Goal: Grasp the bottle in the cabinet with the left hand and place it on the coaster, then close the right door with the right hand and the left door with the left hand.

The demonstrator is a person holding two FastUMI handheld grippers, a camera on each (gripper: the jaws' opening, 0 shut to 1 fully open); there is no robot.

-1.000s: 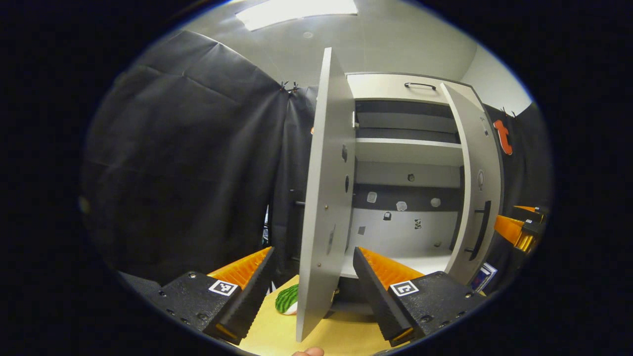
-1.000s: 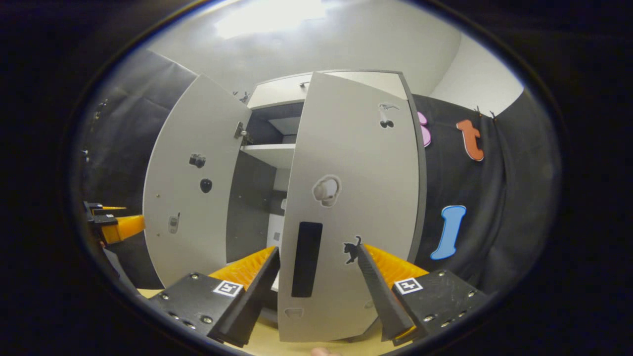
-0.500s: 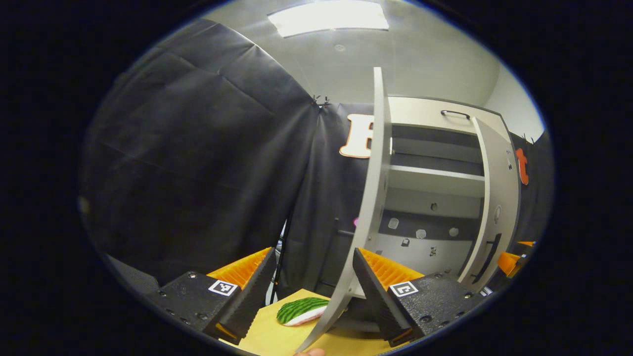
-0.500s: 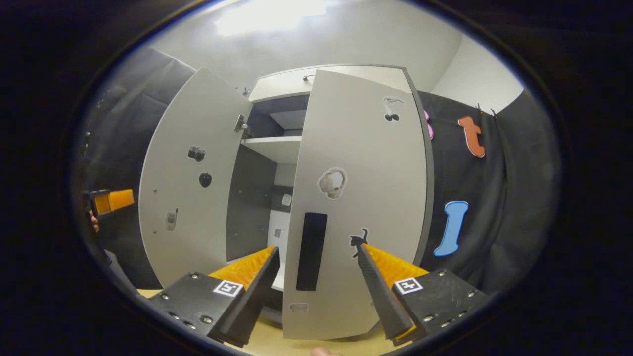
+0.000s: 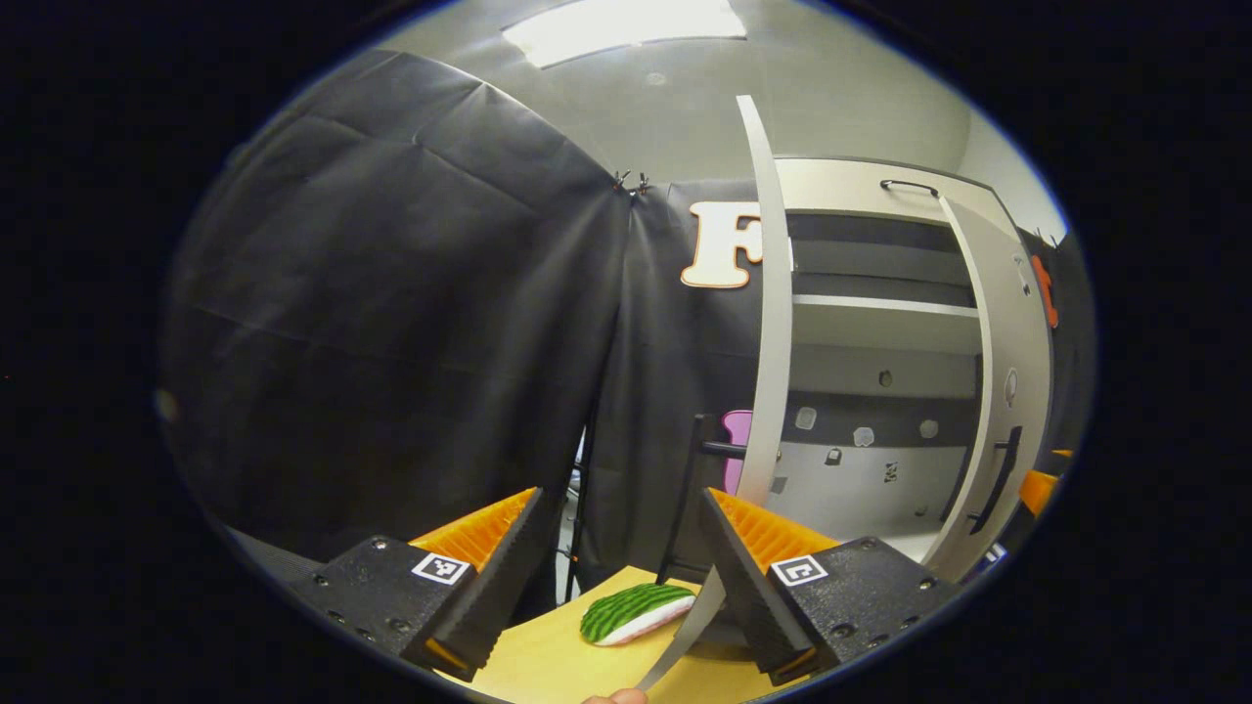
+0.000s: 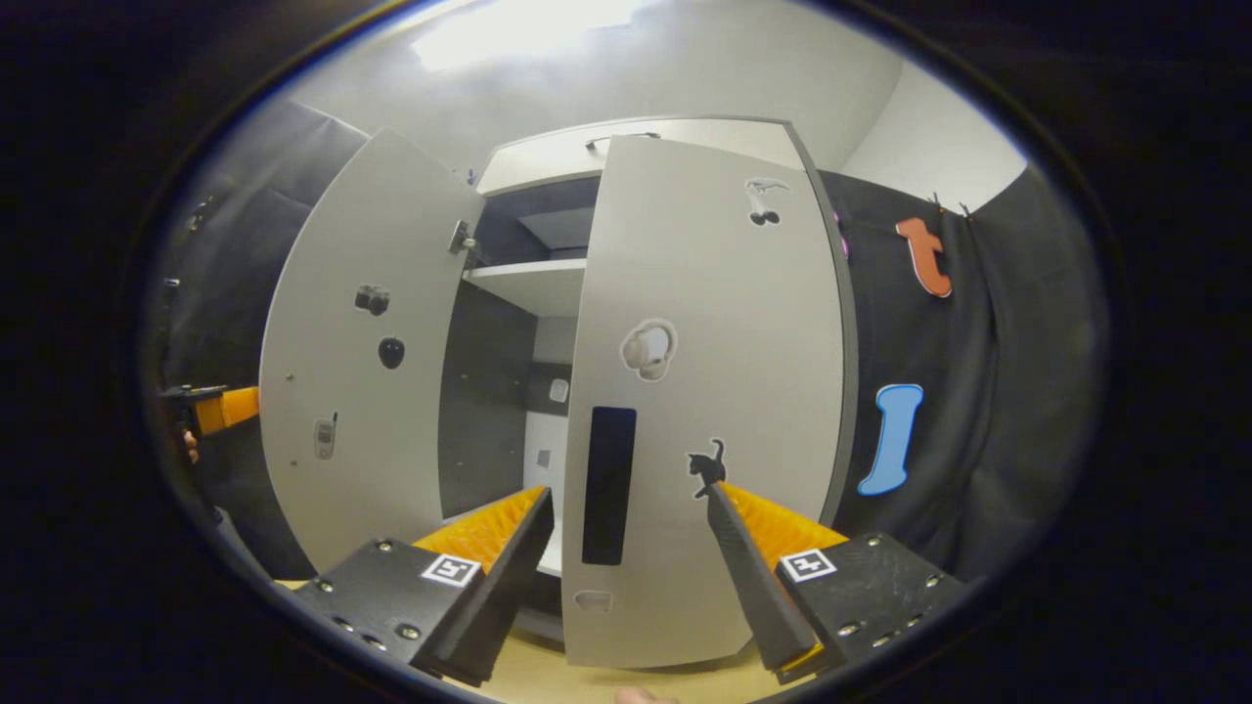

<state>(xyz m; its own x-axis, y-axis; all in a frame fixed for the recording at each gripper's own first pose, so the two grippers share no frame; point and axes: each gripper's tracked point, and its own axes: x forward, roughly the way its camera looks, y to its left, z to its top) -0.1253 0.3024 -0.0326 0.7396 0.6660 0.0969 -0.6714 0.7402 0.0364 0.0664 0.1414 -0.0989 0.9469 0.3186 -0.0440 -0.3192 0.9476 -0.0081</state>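
With both doors ajar, we judge the door-closing step in hand: our right gripper (image 6: 626, 577), jaws wide, faces the right door (image 6: 714, 391), which needs pushing onto the cabinet (image 5: 880, 332); our left gripper (image 5: 621, 577), also wide, sits outside the left door (image 5: 773, 323); we cannot see the bottle.

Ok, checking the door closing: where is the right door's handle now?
In the right gripper view, the handle is a dark vertical bar low on the right door, above the gap between the right gripper fingers.

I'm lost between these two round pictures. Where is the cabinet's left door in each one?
Left gripper view: the left door is seen edge-on, a thin curved strip right of centre.
Right gripper view: the left door is the broad open panel left of centre.
Shared landmark: the cabinet shelf just inside it.
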